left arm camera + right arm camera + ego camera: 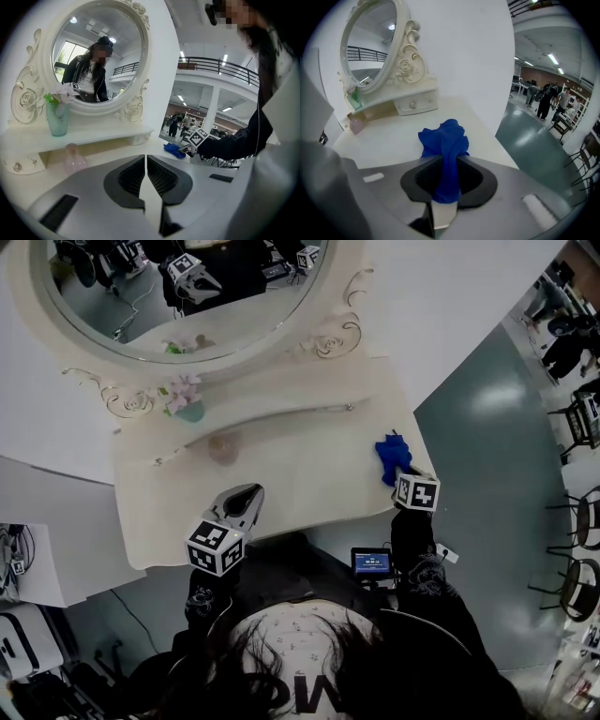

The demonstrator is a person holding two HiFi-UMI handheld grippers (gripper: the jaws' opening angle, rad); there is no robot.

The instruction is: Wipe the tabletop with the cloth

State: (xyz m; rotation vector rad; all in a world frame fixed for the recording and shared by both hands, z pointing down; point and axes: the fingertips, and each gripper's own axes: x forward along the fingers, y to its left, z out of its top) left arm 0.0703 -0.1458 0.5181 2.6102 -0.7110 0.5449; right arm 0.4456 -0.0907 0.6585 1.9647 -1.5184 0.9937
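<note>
A crumpled blue cloth [393, 457] [443, 140] lies on the cream tabletop [300, 479] near its right edge. My right gripper [401, 474] [446, 185] is shut on the cloth, which is pinched between its jaws and bunches up ahead of them. The cloth [174, 150] also shows small and far off in the left gripper view, beside the right gripper's marker cube [197, 138]. My left gripper [242, 505] [146, 176] hovers over the front left of the tabletop, jaws shut on nothing.
A dressing table with an oval mirror [183, 296] stands at the back, with a shelf and small drawer [412, 104]. A green vase with flowers [185, 399] [58, 117] sits on the shelf, a small pink bottle [224, 448] [73, 158] below. Teal floor [487, 484] drops off to the right.
</note>
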